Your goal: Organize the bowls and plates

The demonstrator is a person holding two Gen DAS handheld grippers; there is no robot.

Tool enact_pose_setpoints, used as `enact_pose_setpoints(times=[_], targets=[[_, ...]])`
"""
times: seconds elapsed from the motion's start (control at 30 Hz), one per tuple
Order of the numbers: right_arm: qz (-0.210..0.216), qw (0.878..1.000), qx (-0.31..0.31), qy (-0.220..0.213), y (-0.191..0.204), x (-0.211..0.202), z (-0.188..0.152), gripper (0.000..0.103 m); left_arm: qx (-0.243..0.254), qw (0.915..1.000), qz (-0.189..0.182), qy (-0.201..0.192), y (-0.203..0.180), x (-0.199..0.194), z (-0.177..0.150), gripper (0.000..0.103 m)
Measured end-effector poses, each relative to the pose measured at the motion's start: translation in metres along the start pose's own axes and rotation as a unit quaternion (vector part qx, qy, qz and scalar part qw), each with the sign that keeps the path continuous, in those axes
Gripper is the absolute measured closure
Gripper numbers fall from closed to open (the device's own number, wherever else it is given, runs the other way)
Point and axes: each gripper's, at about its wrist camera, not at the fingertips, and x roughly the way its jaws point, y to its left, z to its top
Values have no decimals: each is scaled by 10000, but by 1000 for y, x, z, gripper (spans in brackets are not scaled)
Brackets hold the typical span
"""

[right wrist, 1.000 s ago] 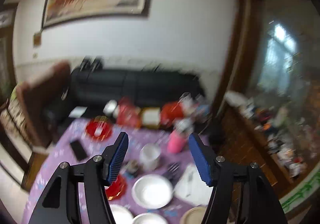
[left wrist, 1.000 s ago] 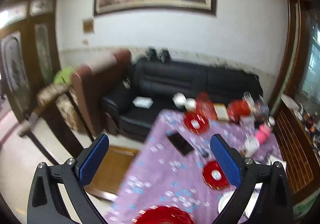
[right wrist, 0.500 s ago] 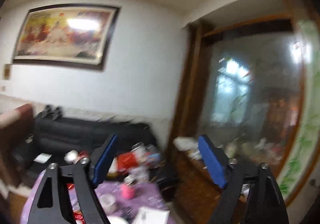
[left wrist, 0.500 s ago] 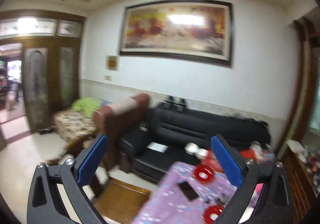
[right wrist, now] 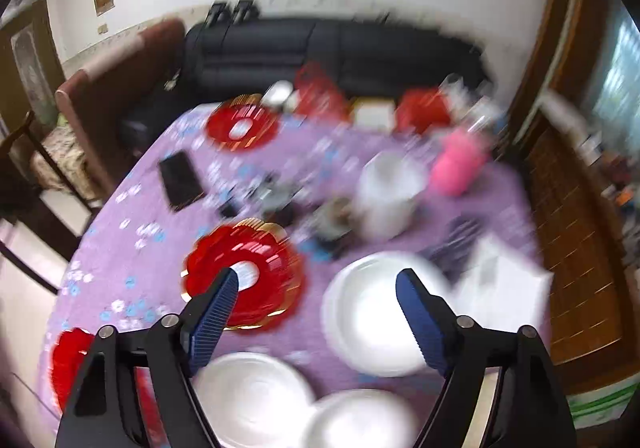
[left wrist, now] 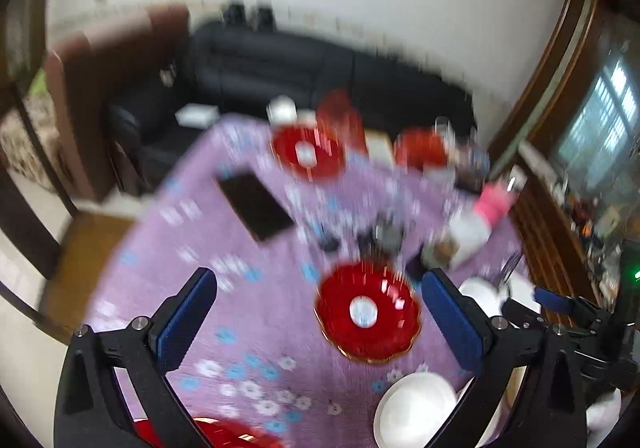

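Observation:
Both views are motion-blurred. My left gripper (left wrist: 318,290) is open and empty above a purple floral table (left wrist: 208,272). A red scalloped plate (left wrist: 368,316) lies between its fingers; another red plate (left wrist: 306,154) sits far back and a third (left wrist: 218,432) at the near edge. A white bowl (left wrist: 416,408) is at lower right. My right gripper (right wrist: 316,288) is open and empty, over a red plate (right wrist: 260,272) and a white plate (right wrist: 376,308). Two white bowls (right wrist: 256,396) lie nearest. The right gripper also shows in the left wrist view (left wrist: 560,300).
A black phone (left wrist: 256,206) lies on the table's left part. A white cup (right wrist: 388,192), a pink bottle (right wrist: 460,164), red boxes (right wrist: 424,108) and small clutter stand at the back. A black sofa (left wrist: 320,68) is behind; a wooden cabinet (right wrist: 576,208) at the right.
Both grippers have swung down from the wall and ceiling to point at the table. The plates and bowls now fill the views. Both stay open.

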Motion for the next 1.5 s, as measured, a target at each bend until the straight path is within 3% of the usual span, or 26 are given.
enact_pose_setpoints(times=[0.1, 0.23, 0.57, 0.63, 0.7, 0.83, 1.07, 1.17, 1.3, 1.5], targets=[[273, 9989, 311, 236, 6, 45, -3, 27, -1, 9983, 106, 574, 0, 59, -18, 12], [295, 9972, 530, 436, 6, 93, -5, 29, -189, 9925, -94, 1208, 2, 118, -33, 14], [166, 9945, 722, 740, 0, 149, 11, 29, -658, 9825, -234, 1726, 21, 175, -40, 16], [132, 9944, 695, 784, 0, 155, 11, 29, -767, 9792, -363, 1844, 25, 185, -42, 36], [138, 9940, 701, 831, 1, 160, 10, 33, -822, 9754, -509, 1980, 26, 193, -44, 47], [78, 9932, 663, 955, 1, 172, 8, 37, -762, 9766, -585, 1924, 21, 197, -43, 47], [65, 9932, 586, 1005, 4, 182, 2, 70, -490, 9784, -535, 1936, 3, 203, -46, 47], [21, 9939, 572, 948, 4, 180, 2, 75, -322, 9809, -305, 1895, -5, 203, -49, 48], [-75, 9947, 615, 818, -1, 174, 1, 81, -181, 9826, 104, 1845, -6, 201, -50, 80], [221, 9953, 756, 570, -2, 152, 3, 87, -384, 9866, 90, 1582, 7, 175, -47, 82]])
